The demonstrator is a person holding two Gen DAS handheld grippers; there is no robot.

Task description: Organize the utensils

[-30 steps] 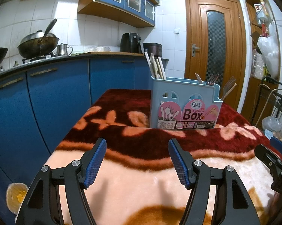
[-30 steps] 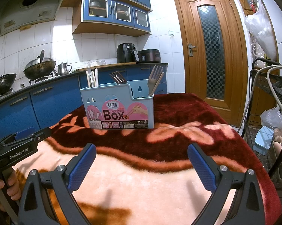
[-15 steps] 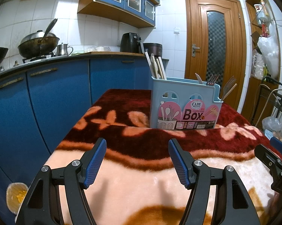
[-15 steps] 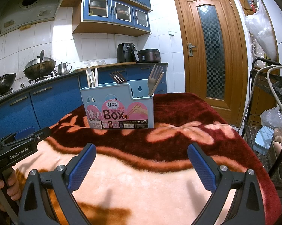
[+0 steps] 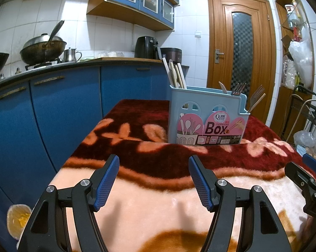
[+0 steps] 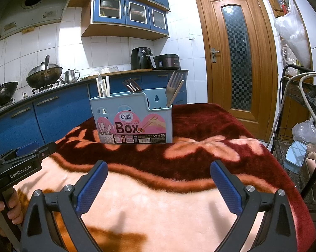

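A light blue utensil box (image 5: 206, 117) (image 6: 132, 119) with a pink "Box" label stands on the blanket-covered table, well beyond both grippers. White chopsticks (image 5: 174, 75) (image 6: 102, 87) stick out of its left compartment, metal forks (image 5: 237, 89) (image 6: 131, 85) out of the middle, and a wooden fork (image 6: 174, 88) (image 5: 256, 98) out of the right. My left gripper (image 5: 153, 163) hovers open over the pale near part of the blanket, nothing between its blue pads. My right gripper (image 6: 158, 168) is open wider, also empty. No loose utensil lies on the blanket.
The red and peach blanket (image 5: 158, 199) covers the table. Blue kitchen cabinets (image 5: 53, 109) run along the left, with a wok (image 5: 42, 48) on the stove. A wire rack (image 6: 300, 126) stands close at the right table edge. A wooden door (image 6: 237, 52) is behind.
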